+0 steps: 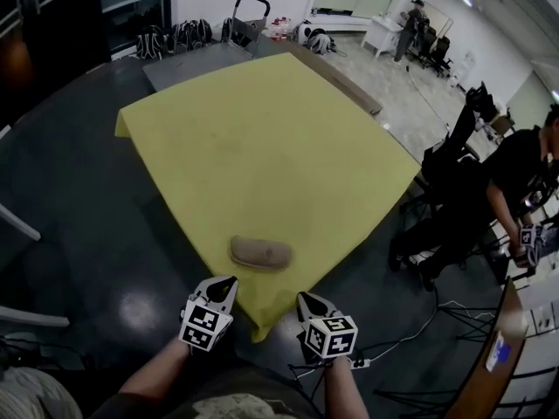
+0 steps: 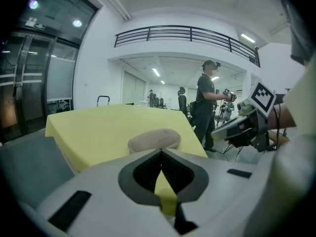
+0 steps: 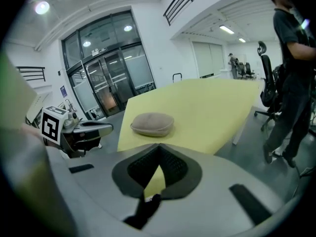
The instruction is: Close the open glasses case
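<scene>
A tan glasses case (image 1: 260, 252) lies with its lid down on the yellow table (image 1: 262, 138), close to the table's near corner. My left gripper (image 1: 225, 283) is held just short of that corner, to the case's near left, jaws shut and empty. My right gripper (image 1: 307, 301) hovers off the table edge to the case's near right, also shut with nothing in it. The left gripper view has the case (image 2: 154, 139) straight beyond the left gripper (image 2: 161, 151), apart from it. In the right gripper view the case (image 3: 152, 124) sits beyond the right gripper (image 3: 159, 144).
A person in black (image 1: 515, 182) stands at a desk to the right, with office chairs (image 1: 454, 160) near the table's right edge. A hand trolley (image 1: 249, 16) and bags (image 1: 175, 35) are at the far end. Cables (image 1: 410, 330) run over the dark floor.
</scene>
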### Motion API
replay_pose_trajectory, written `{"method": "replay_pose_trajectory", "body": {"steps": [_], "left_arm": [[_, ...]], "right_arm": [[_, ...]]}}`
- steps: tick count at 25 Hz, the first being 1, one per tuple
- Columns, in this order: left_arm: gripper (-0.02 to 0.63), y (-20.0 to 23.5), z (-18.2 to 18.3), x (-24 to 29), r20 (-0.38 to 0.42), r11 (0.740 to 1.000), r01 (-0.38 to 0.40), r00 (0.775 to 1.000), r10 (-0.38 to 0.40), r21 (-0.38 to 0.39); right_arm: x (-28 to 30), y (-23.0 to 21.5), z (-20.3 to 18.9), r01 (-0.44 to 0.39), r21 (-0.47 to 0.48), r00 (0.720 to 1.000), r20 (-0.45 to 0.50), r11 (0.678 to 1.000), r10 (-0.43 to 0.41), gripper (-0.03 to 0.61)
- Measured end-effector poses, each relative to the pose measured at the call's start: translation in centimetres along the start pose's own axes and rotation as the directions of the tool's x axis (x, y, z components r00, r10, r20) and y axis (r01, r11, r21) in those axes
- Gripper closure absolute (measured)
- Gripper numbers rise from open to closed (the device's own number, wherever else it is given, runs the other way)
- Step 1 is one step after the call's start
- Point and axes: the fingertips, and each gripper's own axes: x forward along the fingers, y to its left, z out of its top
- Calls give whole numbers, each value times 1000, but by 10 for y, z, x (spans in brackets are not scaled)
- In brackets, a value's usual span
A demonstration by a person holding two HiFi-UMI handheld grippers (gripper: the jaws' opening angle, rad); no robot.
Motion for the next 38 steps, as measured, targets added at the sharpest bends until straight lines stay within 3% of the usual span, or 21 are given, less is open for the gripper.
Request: {"method": "replay_pose_trajectory", "body": {"steps": [7,11,17,20,24,29,33,38], "left_arm": [[604,-73,-23,-50,29,999,-33,999,33,-6],[604,-114,-32,-80,68,997,-58,996,61,-47],[604,-149,-38,-114,107,994,-79,990,88,-79],[604,-156,-35,-125,139,992,-88,985,100,-88],[604,-167,-20,-144,197,991,-101,974,116,-85],[604,-174,-1,-166,262,990,-117,956,133,-76],[605,-178,5,-173,279,990,-121,951,135,-66],[604,-181,-3,-179,272,989,-124,952,141,-79]], "right_arm": [[-78,-4,-57,1,1,1000,13,1000,-1,589],[-121,-6,-96,1,7,1000,15,1000,-1,589],[-158,-2,-130,-2,2,1000,10,1000,2,589],[-172,0,-124,-5,11,996,93,1000,4,589],[-201,7,-100,-22,32,969,246,999,13,589],[-230,26,-76,-21,-49,932,361,999,38,589],[-242,38,-68,-14,-99,914,402,995,53,589],[-243,43,-77,-14,-121,919,389,993,60,589]]}}
